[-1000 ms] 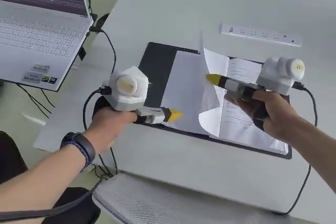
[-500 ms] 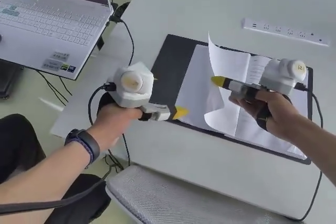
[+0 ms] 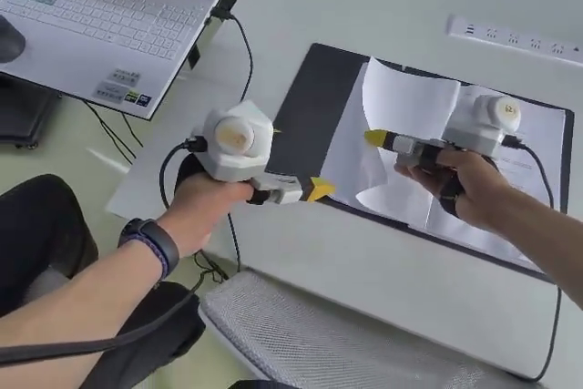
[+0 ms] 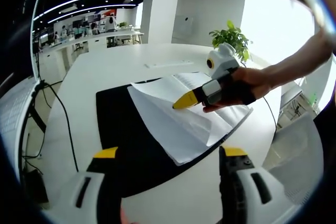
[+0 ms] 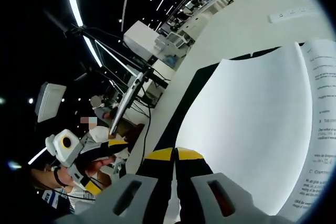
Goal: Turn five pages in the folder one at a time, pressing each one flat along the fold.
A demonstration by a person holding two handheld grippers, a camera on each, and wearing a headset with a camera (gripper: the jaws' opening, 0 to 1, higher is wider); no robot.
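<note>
Right tool [image 3: 373, 138] pinching lifted page [image 3: 410, 99], printed text [image 5: 319, 85] unreadable, folder [image 3: 308, 116] open

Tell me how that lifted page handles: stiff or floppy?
Likely floppy: the page curves and sags around the right claw pinching it. Probably very light, since it stands up from one pinch. It may spring back unless pressed along the fold of the folder.
</note>
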